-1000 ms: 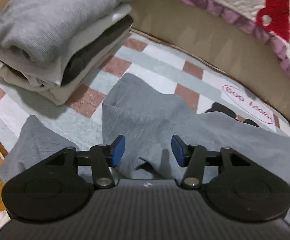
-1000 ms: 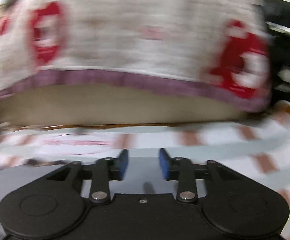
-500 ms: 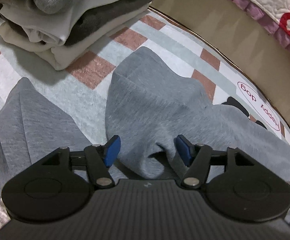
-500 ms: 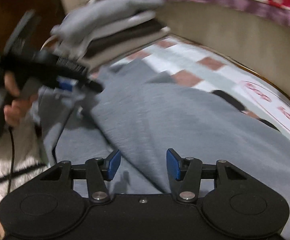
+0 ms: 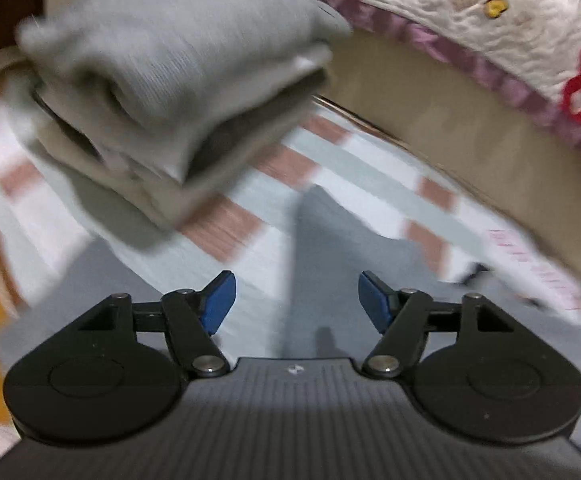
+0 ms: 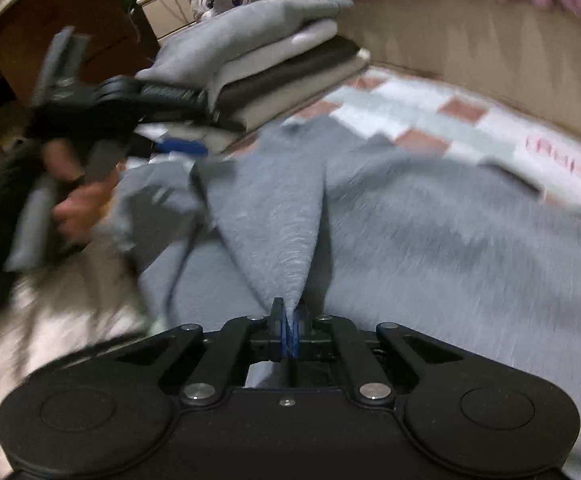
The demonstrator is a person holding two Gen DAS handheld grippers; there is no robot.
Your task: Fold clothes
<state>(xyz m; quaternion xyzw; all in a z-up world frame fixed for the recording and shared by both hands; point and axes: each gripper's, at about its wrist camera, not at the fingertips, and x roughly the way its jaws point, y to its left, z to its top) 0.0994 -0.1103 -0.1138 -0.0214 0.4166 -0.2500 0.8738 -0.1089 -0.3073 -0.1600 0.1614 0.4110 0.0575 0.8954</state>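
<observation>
Right gripper (image 6: 289,334) clamped on a pinched ridge of the loose grey knit garment (image 6: 410,216), tenting it off the checked mat (image 5: 354,160), likely to draw a fold. Left gripper (image 5: 294,300) gaping above it, near the stack of folded clothes (image 5: 178,92).

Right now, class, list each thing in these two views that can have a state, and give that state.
Left gripper: open, holding nothing.
Right gripper: shut on the grey garment.
Grey garment: spread on the mat, one fold pulled up.
Stack: folded clothes, piled neatly.
Mat: lying flat.
</observation>
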